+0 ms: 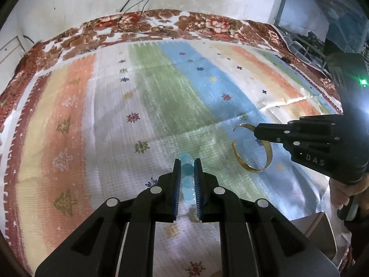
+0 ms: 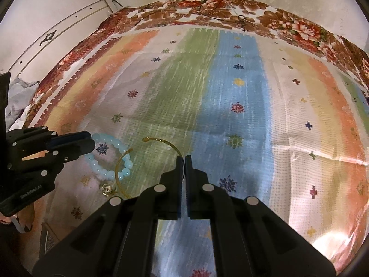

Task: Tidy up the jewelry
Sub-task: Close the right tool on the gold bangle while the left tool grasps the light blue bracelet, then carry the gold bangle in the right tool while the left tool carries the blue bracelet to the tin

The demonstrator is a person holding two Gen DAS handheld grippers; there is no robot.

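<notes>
Left claw point(image 1: 187, 161) is clamped on the blue bead bracelet point(image 1: 186, 180), low in the centre of its own view, beads squeezed between the pads. Right claw point(image 2: 184, 158) is pinched tight on the thin gold bangle point(image 2: 161, 141), which curves off to the left of the tips. Both pieces hang clear above the striped mat point(image 2: 230, 80), so this looks like the carry step, one bracelet per hand. No box or tray shows anywhere, so the next move calls for finding a spot and lowering each piece gently without tangling them.

Striped mat point(image 1: 161, 97) over floral blanket point(image 1: 207, 23)
</notes>
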